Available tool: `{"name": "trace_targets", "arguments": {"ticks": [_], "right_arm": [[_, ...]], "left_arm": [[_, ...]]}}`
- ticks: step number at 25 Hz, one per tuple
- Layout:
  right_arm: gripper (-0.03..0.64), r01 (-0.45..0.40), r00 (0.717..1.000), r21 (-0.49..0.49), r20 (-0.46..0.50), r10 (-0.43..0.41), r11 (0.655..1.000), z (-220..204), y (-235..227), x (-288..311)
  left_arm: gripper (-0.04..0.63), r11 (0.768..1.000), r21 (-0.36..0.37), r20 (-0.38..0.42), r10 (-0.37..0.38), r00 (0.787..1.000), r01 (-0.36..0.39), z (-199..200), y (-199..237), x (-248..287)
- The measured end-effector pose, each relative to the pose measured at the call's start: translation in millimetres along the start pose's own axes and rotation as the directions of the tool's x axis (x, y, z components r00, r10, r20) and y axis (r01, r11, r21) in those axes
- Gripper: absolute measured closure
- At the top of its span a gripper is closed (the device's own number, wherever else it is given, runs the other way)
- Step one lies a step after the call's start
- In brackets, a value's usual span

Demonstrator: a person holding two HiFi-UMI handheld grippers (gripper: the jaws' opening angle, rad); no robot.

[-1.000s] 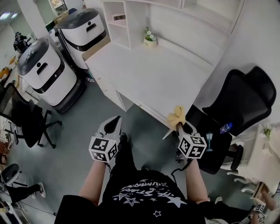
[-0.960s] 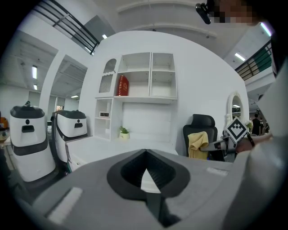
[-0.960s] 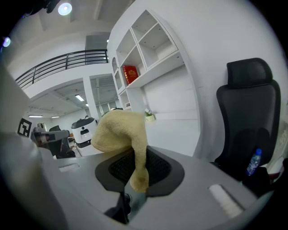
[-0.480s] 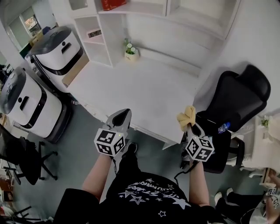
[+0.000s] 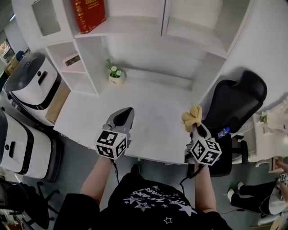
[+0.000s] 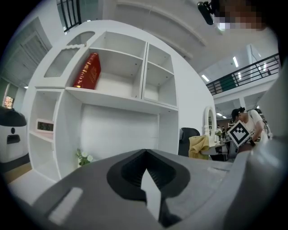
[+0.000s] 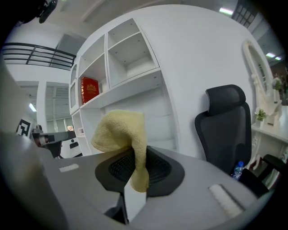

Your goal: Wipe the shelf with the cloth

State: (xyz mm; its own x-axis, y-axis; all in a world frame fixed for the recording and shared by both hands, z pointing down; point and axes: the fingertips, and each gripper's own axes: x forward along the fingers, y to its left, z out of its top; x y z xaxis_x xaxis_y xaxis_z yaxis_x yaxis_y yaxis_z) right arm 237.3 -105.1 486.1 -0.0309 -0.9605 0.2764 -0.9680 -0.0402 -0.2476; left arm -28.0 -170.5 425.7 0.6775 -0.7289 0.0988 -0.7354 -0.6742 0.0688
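One yellow cloth (image 5: 191, 117), fuzzy and bunched, sits right of centre frame over the white desk (image 5: 153, 108), its long axis pointing up-frame; the right gripper (image 5: 195, 129) jaws pinch its lower end. The left gripper (image 5: 125, 114) jaws meet on nothing. One red book (image 5: 88, 13) stands on the smooth white shelf (image 5: 130, 28), upper left.

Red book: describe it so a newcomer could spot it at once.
Find the white shelf unit rising behind the desk. In its upper row, the left open compartment holds the red book, standing on end. It is the only red thing there; the plant pot and small clock sit lower.
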Motion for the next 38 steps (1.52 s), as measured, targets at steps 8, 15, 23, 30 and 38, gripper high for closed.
{"name": "trace_targets", "arguments": {"ticks": [8, 15, 23, 30, 38], "right_arm": [[0.537, 0.012, 0.994, -0.032, 0.113, -0.008, 0.999, 80, 34, 19], [0.537, -0.031, 0.975, -0.043, 0.218, 0.039, 0.999, 154, 69, 32], [0.537, -0.07, 0.926, -0.044, 0.368, 0.082, 0.997, 234, 100, 38], [0.537, -0.122, 0.898, -0.08, 0.415, 0.144, 0.989, 287, 104, 34], [0.537, -0.239, 0.828, -0.104, 0.498, 0.259, 0.965, 375, 102, 32]], "left_arm": [[0.594, 0.992, 0.077, 0.027, -0.099, 0.995, 0.097, 59, 22, 54], [0.594, 0.981, 0.121, 0.071, -0.159, 0.985, 0.15, 106, 37, 89], [0.594, 0.971, 0.151, 0.119, -0.203, 0.972, 0.185, 142, 50, 104], [0.594, 0.975, 0.148, 0.152, -0.189, 0.97, 0.166, 169, 46, 117], [0.594, 0.975, 0.19, 0.177, -0.148, 0.973, 0.114, 202, 12, 129]]}}
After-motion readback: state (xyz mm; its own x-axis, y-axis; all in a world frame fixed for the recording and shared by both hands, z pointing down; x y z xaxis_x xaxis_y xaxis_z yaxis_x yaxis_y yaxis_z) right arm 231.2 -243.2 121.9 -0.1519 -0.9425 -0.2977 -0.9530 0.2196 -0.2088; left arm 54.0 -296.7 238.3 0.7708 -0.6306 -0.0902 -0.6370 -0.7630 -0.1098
